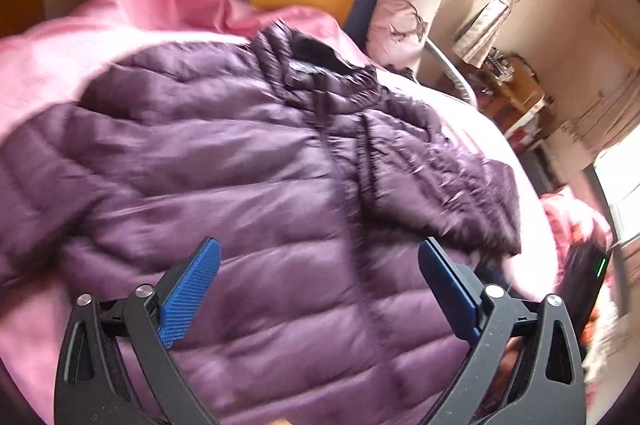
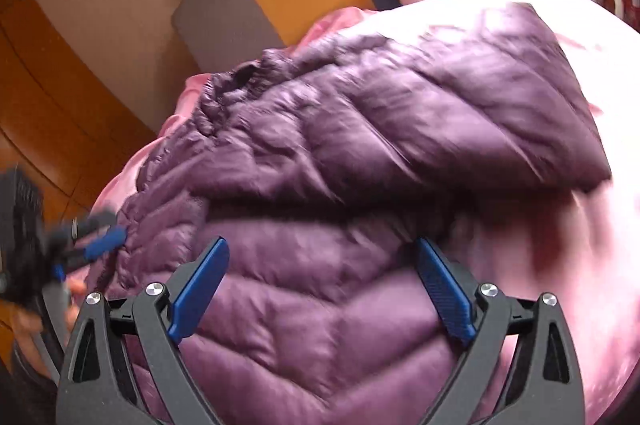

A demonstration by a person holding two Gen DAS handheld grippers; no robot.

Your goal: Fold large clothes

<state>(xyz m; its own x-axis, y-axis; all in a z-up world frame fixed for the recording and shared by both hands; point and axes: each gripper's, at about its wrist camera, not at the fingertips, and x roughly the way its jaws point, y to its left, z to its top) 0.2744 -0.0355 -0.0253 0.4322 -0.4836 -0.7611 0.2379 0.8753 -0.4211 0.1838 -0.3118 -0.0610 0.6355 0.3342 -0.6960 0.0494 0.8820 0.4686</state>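
A quilted purple puffer jacket (image 1: 248,161) is lying on the pink bed cover (image 1: 60,65); left gripper (image 1: 320,257) and right gripper (image 2: 322,257) are hovering above, fingers spread wide.

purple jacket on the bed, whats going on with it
A person with a handheld gripper in each hand is folding a purple puffer jacket spread on a pink bed cover. The left gripper and the right gripper both hover open over the jacket's lower part, gripping nothing. One sleeve already lies across the body.
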